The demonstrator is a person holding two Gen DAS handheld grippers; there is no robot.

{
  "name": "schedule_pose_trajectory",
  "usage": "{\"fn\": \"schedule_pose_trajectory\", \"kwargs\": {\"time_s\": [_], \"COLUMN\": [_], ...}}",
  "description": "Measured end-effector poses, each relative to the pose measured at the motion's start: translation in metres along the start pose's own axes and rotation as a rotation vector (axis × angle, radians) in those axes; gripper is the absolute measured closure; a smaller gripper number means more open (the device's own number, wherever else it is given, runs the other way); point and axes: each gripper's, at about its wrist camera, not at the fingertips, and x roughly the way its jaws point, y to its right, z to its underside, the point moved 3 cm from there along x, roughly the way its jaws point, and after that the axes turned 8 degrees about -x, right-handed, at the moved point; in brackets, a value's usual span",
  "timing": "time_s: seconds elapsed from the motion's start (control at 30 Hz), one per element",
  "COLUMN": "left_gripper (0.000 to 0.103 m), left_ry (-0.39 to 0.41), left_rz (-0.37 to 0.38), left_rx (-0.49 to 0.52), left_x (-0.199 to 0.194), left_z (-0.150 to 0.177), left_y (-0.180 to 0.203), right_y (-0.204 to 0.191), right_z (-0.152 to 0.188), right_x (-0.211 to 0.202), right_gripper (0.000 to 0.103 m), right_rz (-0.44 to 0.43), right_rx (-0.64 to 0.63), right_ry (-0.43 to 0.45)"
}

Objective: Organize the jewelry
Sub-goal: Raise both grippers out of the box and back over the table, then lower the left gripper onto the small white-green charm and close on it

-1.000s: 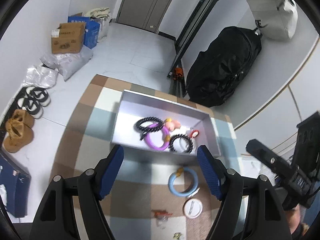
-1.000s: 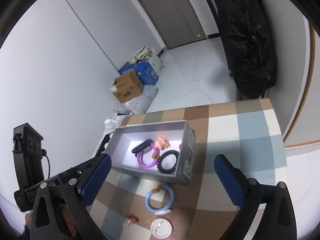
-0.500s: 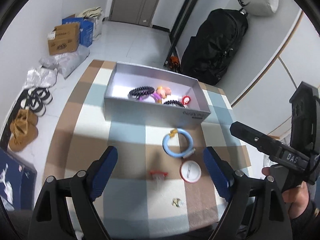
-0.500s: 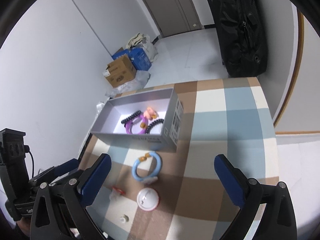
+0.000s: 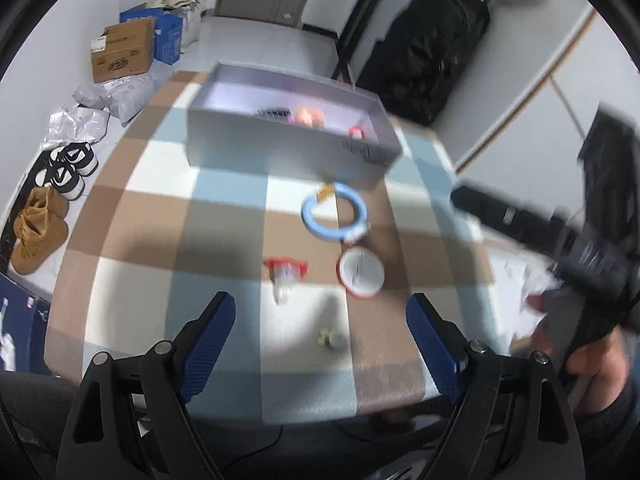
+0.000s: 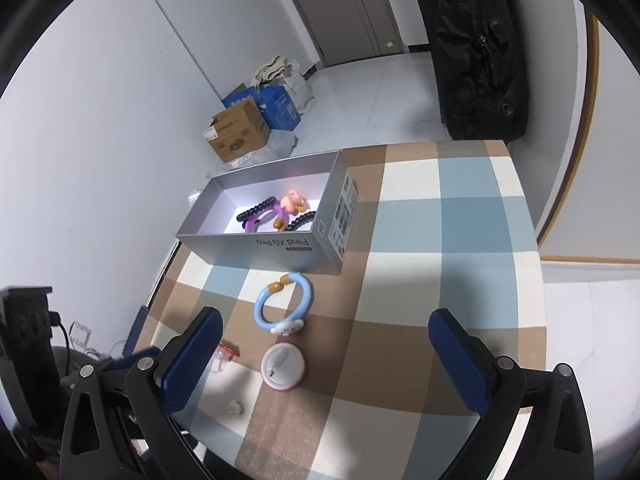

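Observation:
A grey box [image 6: 280, 242] stands at the far side of the checked table and holds black bead bracelets [image 6: 256, 210], a purple bracelet [image 6: 260, 218] and a pink figure [image 6: 292, 200]. In front of it lie a light-blue bracelet [image 6: 284, 304], a round white badge with a red rim [image 6: 284, 366], a red clip [image 6: 228, 354] and a small pale earring [image 6: 235, 408]. My right gripper [image 6: 326, 328] is open above the badge with nothing between its fingers. My left gripper [image 5: 322, 320] hangs open over the near table, between the red clip [image 5: 285, 270] and the earring [image 5: 330, 338]. The left wrist view is blurred.
The checked table [image 6: 440, 240] ends close to my grippers at the near edge. A hand [image 5: 580, 344] holds the other tool at the right of the left wrist view. On the floor are cardboard boxes [image 6: 240, 132], shoes [image 5: 64, 168] and a black bag [image 6: 476, 48].
Both grippers drew back from the box toward the table's near edge and sank a little. The clip, badge and earring came into view. The left jaws widened slightly.

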Motion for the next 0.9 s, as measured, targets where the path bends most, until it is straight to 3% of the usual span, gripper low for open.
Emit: {"fn": "schedule_pose_trajectory", "kwargs": {"time_s": [0.1,0.17,0.23,0.37,0.5,0.67,0.73,0.9], "left_gripper": [0.02,0.029,0.03,0.032,0.065,0.075,0.084,0.09], "left_ry": [-0.051,-0.069,-0.091,-0.085,-0.074,-0.069,-0.067,-0.074], "left_rz": [-0.05,-0.07,-0.085,-0.117,-0.129,-0.156,-0.168,-0.174], "left_rx": [0.052,0.071,0.082,0.112,0.124,0.148,0.162,0.171], "left_x": [0.013,0.018,0.023,0.024,0.023,0.02,0.025,0.026], "left_z": [0.011,0.016,0.021,0.025,0.025,0.029,0.026,0.027], "left_y": [0.007,0.01,0.012,0.015,0.016,0.018,0.017,0.017], "right_y": [-0.001,-0.001,0.001,0.006,0.011,0.013,0.013,0.011], "right_z": [0.001,0.002,0.003,0.003,0.004,0.005,0.005,0.005], "right_x": [-0.001,-0.002,-0.003,-0.005,-0.008,-0.01,-0.01,-0.01], "right_gripper": [0.0,0.0,0.0,0.0,0.0,0.0,0.0,0.0], "right_rz": [-0.001,0.001,0.004,0.009,0.009,0.007,0.007,0.006], "right_rx": [-0.006,-0.008,-0.005,0.012,0.033,0.039,0.039,0.034], "right_ry": [0.0,-0.001,-0.004,-0.006,-0.002,-0.003,-0.002,0.0]}}
